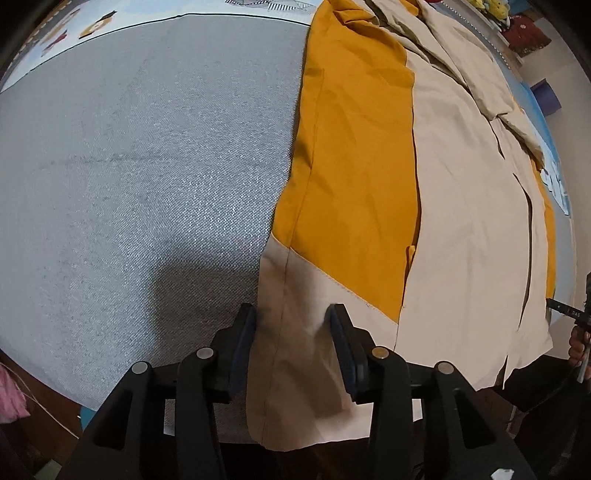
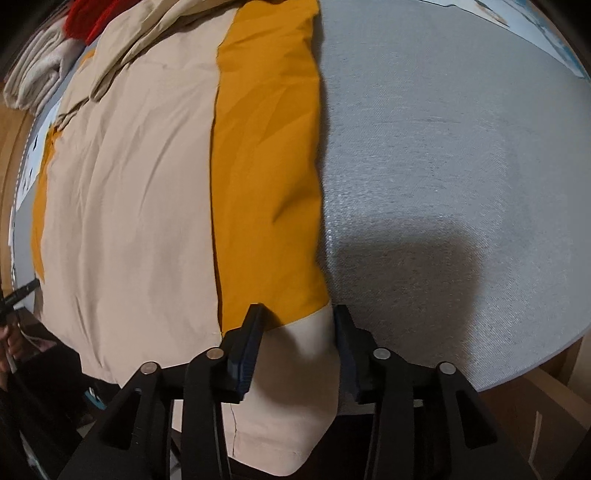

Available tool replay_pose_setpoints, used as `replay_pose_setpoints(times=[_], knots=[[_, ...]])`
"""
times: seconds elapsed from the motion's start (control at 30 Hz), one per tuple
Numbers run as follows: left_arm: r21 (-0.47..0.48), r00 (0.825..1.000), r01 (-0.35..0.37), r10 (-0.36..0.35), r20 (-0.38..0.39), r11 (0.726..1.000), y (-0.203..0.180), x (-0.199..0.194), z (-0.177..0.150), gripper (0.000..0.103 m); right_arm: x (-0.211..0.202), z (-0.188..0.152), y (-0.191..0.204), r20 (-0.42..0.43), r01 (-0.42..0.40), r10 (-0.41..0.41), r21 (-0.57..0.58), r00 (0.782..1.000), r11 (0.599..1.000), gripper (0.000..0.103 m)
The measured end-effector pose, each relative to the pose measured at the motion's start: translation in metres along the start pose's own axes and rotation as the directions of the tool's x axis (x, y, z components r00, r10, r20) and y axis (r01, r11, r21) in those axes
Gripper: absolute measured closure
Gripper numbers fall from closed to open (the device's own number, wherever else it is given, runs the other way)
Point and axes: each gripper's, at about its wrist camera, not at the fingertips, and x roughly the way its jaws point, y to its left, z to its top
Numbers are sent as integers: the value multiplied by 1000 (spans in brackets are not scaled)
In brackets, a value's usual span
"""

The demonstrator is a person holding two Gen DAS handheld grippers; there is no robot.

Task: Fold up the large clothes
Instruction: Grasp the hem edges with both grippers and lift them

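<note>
Left gripper (image 1: pixel 293 325): jaws apart, straddling the cream hem corner of the garment (image 1: pixel 454 221), one finger (image 1: pixel 242 343) over bare grey bench cover (image 1: pixel 140 177), the other over cloth. Whether the pads actually touch the fabric: cannot tell. Ahead and to the right of this gripper, garment spread flat, mustard panel nearest, cream panels beyond, collar end bunched and crumpled far ahead. Hem beneath the fingers hanging over the near edge of the bench, lower end lost behind the gripper body. To the left, a pink scrap (image 1: pixel 11 391) cut off by the lens rim, not identifiable. Far right, a hand (image 1: pixel 580 343) and part of the other tool, mostly cropped.

Right gripper (image 2: pixel 298 325): jaws likewise apart, set either side of the opposite cream hem corner, mustard panel of the garment (image 2: pixel 129 184) directly ahead and to the left, grey bench cover (image 2: pixel 461 166) to the right under a dark shadow (image 2: pixel 406 254). Contact with the cloth unclear here too. Corner draped over the bench edge, its tip out of sight below. Far ahead-left, red fabric (image 2: pixel 88 18) and pale folded cloth (image 2: pixel 33 81), blurred and partly clipped. Both tools held low and level, pointing along the garment from its hem end.
</note>
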Motion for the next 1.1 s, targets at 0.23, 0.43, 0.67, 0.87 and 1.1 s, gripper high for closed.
replay_pose_setpoints(times=[0.23,0.43,0.67,0.87,1.1], knots=[[24,999,-41,41,-5,999,-9,2,1,65,-2,-4,6,1,8,-8,-24,1000,1000,66],[52,998,-57,57,-12,997,-21,4,1,92,-4,-8,18,-4,-6,6,-82,1000,997,92],[91,998,-40,36,45,995,-36,-20,-10,100,-25,-8,20,65,-55,61,-86,996,995,99],[96,993,39,-50,109,995,-44,-59,-18,101,-54,-15,24,145,-87,105,-125,984,988,100],[168,982,101,-125,139,981,-47,-96,-23,102,-103,-27,15,245,-161,179,-91,953,983,100]])
